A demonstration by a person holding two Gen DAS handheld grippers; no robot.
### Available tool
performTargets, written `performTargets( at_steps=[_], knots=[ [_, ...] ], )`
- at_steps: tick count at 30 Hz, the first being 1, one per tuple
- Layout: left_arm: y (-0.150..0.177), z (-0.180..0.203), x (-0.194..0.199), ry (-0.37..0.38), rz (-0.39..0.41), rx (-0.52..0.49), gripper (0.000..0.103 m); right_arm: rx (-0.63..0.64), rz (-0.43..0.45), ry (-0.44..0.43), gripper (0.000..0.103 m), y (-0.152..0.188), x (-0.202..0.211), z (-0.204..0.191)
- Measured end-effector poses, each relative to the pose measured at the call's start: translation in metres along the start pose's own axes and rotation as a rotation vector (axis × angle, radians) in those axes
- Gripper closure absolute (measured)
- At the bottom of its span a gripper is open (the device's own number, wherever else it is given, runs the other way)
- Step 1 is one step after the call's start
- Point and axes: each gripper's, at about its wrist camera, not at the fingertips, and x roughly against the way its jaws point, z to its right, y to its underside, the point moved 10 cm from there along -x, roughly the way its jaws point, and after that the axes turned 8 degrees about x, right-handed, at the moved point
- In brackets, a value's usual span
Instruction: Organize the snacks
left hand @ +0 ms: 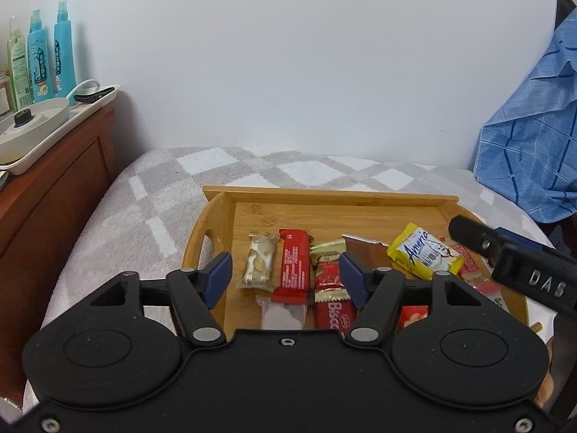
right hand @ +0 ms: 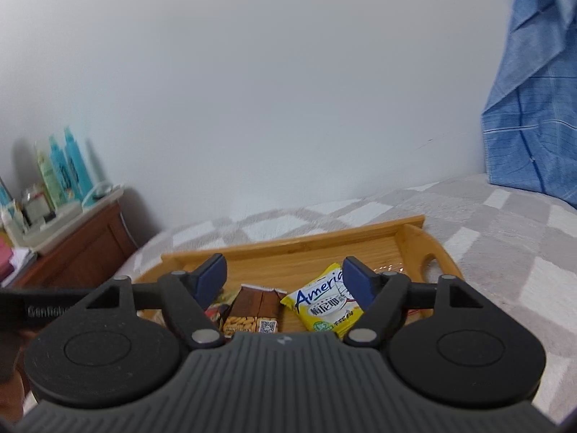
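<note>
Setting: wooden tray [left hand: 326, 195] lay on a grey-and-white checked bed [left hand: 144, 195]; all snacks seen sat inside the tray.
Left gripper [left hand: 285, 276]: fingers [left hand: 218, 270] stood apart, nothing between the pads; they hung above the tray's near-left part, lower centre of the left wrist view.
Right gripper [right hand: 285, 281]: fingers [right hand: 355, 281] stood apart and empty, over the tray's near-right part; its black body showed at the right edge of the left wrist view.
Red bar [left hand: 294, 265]: lay just ahead of the left fingers, inside their gap, long axis running away from the camera, so in line with the fingers.
Nougat bar [left hand: 258, 261]: just left of the red bar, parallel to it.
Biscuit packs [left hand: 330, 288]: right of the red bar, partly under the right-hand left finger.
Yellow packet [right hand: 324, 297]: tilted, in the lower centre of the right wrist view, partly behind the right-hand right finger.
Brown packet [right hand: 258, 305]: just left of the yellow packet, between the right fingers.
Nearer hand, judged: left for the red and nougat bars; right for the yellow and brown packets.
</note>
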Motion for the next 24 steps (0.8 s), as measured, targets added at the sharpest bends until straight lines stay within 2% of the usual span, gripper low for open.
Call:
performTargets(
  at_steps=[5, 9, 18, 24],
  knots=[
    [0.008, 0.002, 0.017, 0.007, -0.001, -0.010, 0.026, -0.012, 0.017, 0.021, 0.015, 0.004, 0.012, 0.002],
    [0.018, 0.000, 0.027, -0.009, -0.006, -0.011, 0.022, -0.032, 0.011, 0.031, 0.012, 0.014, 0.021, 0.002],
    [0.050, -0.001, 0.044, -0.015, -0.027, -0.013, 0.018, 0.030, 0.047, 0.054, 0.001, 0.025, 0.050, -0.001],
    [0.071, 0.001, 0.055, -0.011, -0.035, -0.021, 0.016, 0.035, 0.043, 0.070, 0.000, 0.038, 0.068, 0.007]
  ],
)
